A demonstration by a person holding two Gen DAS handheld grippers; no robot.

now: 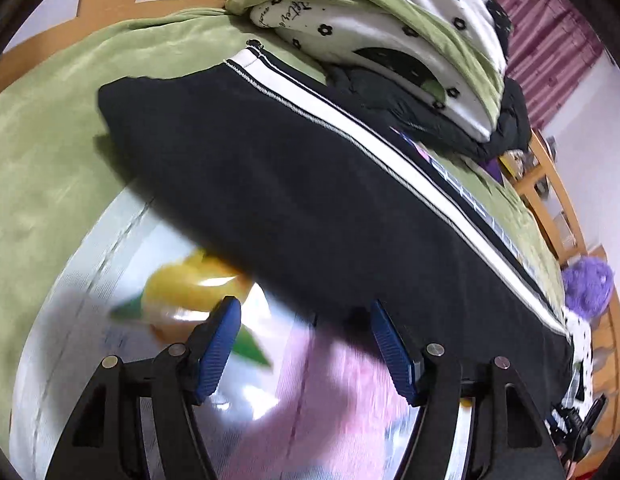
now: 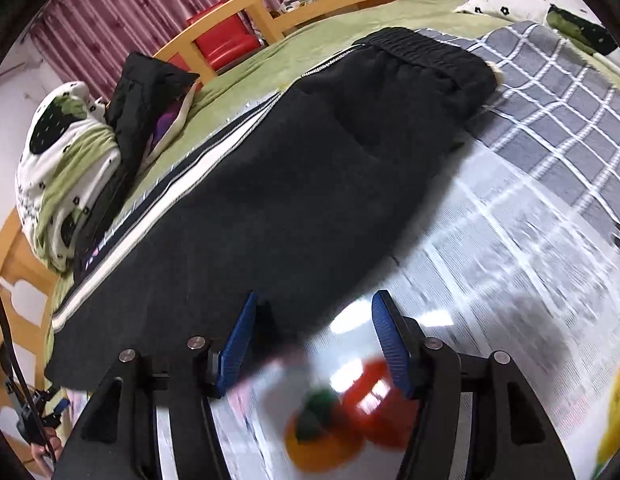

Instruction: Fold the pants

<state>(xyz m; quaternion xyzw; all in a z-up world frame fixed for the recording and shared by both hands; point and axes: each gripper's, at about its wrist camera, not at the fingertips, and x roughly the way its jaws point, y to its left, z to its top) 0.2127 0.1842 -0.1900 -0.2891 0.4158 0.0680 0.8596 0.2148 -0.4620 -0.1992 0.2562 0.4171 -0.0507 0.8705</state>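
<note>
Left wrist view: the left gripper [image 1: 305,344] points down at the near edge of a bed, its two blue pads [image 1: 219,348] spread apart with nothing pinched between them. One pair of black pants [image 1: 293,184] lies flat across the green bedsheet [image 1: 41,184], already doubled lengthwise, its near edge just beyond the fingertips. One white side stripe [image 1: 390,148] with thin dark piping runs along the far edge of the pants. Behind them sits one rolled quilt [image 1: 390,12], white with black flower prints and a green lining, with one dark garment [image 1: 506,120] beneath it. A wooden bed frame [image 1: 550,184] curves along the right, beside one purple plush toy [image 1: 588,284]. The near foreground, a pale printed sheet [image 1: 109,264] with yellow and green shapes, is blurred

Right wrist view: the right gripper [image 2: 314,344] likewise stands with its two blue pads [image 2: 392,348] spread and empty; the left pad overlaps the near edge of the pants [image 2: 289,200], though contact cannot be judged. The elastic waistband [image 2: 422,48] lies at the far end, resting against one grey checked blanket [image 2: 558,120]. The white stripe [image 2: 169,208] runs along the left edge. One red box [image 2: 225,40] shows behind the wooden headboard [image 2: 269,12], before a pink curtain [image 2: 109,12]. The quilt [image 2: 57,152] sits at left. The other gripper [image 2: 33,416] appears at the lower left edge
</note>
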